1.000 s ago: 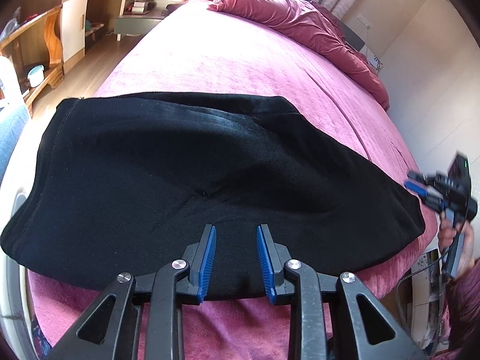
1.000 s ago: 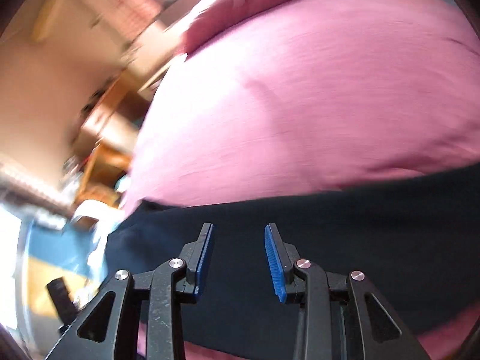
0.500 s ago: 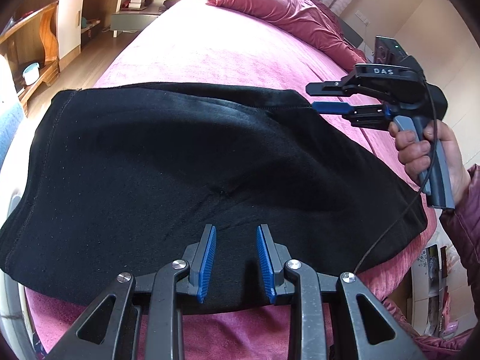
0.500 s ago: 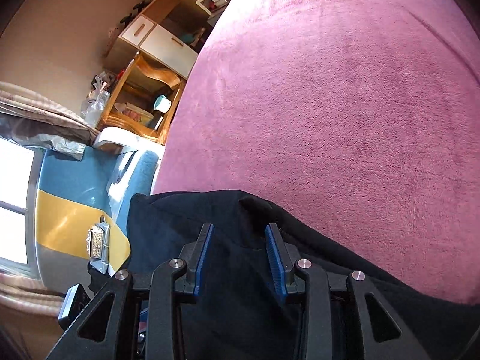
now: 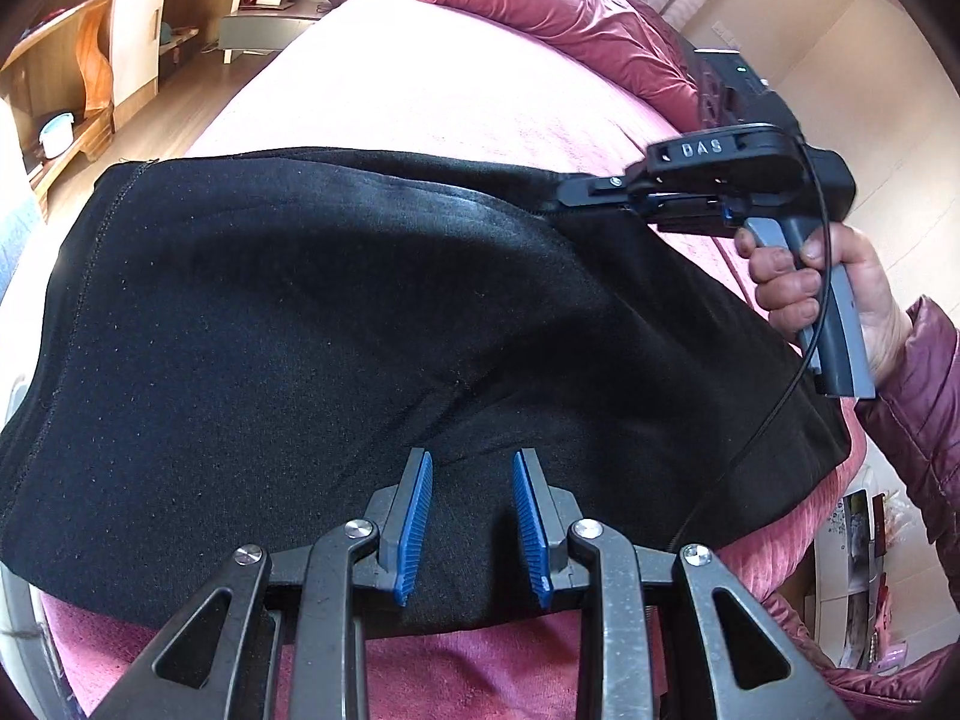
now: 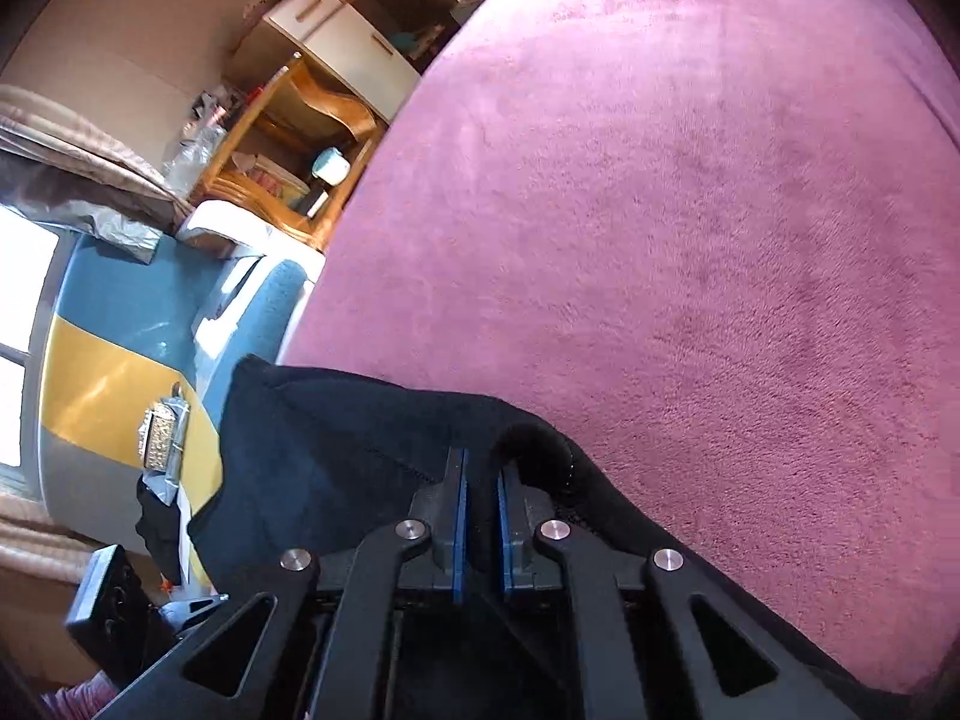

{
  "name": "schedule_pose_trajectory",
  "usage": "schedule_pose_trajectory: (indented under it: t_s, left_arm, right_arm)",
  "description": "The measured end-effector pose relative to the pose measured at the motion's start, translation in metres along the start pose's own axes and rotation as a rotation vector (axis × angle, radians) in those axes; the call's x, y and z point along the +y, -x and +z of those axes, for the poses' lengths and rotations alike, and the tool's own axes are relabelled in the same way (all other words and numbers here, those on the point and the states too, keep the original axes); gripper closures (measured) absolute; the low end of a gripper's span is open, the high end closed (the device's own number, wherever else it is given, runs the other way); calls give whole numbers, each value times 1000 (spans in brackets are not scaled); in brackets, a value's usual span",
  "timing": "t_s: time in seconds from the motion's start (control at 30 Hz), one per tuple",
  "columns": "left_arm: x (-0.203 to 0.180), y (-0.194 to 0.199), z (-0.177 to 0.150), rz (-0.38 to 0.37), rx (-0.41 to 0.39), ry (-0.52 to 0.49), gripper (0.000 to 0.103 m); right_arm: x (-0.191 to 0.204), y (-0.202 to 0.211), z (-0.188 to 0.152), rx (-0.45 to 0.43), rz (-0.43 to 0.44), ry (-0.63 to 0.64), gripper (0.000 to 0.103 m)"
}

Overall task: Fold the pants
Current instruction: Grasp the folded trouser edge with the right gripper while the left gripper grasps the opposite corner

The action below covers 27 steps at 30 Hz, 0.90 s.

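Note:
Black pants (image 5: 300, 330) lie folded across the pink bed (image 5: 420, 102). My left gripper (image 5: 471, 516) hangs open over their near edge, and its blue pads (image 5: 417, 516) hold nothing. A hand (image 5: 804, 282) holds my right gripper (image 5: 561, 195), which reaches in from the right and is shut on the far edge of the pants. In the right wrist view, the right gripper (image 6: 480, 480) has its pads pressed on a bunched black fold of the pants (image 6: 336, 450). Pink bed cover (image 6: 690, 210) spreads beyond it.
A crumpled red quilt (image 5: 570, 18) lies at the head of the bed. A white nightstand (image 5: 270, 6) and wooden shelves (image 5: 66, 96) stand to the left, past the bed's edge. A person's padded sleeve (image 5: 924, 396) is at the right.
My right gripper swung in from the bed's right side to the far edge of the pants and shut on the fabric. My left gripper stayed open over the near edge.

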<state>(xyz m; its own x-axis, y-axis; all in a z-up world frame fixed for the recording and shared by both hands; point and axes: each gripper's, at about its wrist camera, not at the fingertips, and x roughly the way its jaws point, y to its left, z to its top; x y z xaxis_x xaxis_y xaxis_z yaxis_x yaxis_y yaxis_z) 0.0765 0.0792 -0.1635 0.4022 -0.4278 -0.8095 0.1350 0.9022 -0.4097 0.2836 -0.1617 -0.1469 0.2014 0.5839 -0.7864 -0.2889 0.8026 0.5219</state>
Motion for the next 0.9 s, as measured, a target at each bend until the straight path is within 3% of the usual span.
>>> schedule_pose_trajectory:
  t_s: [0.1, 0.23, 0.4, 0.53, 0.57, 0.6, 0.8, 0.9]
  left_arm:
    - [2, -3, -1, 11, 5, 17, 75]
    - [1, -11, 5, 48, 17, 39, 76]
    - [2, 1, 7, 28, 8, 82, 72]
    - [17, 34, 4, 25, -51, 139, 68]
    - [24, 47, 3, 21, -81, 163, 68]
    - [33, 59, 1, 25, -111, 197, 68]
    - [110, 122, -17, 87, -230, 475, 68]
    - [143, 134, -30, 76, -233, 606, 69]
  right_arm:
    - [0, 27, 3, -113, 30, -28, 98]
    - [-12, -6, 3, -43, -125, -63, 98]
    - [-12, -14, 3, -45, -145, -97, 97]
    - [-3, 8, -4, -93, -135, -98, 80]
    - [0, 16, -7, -112, -128, -103, 67]
    - [3, 27, -12, -134, -112, -109, 62]
    - [27, 65, -59, -212, -89, -70, 62]
    - [36, 68, -92, -202, -82, -61, 62]
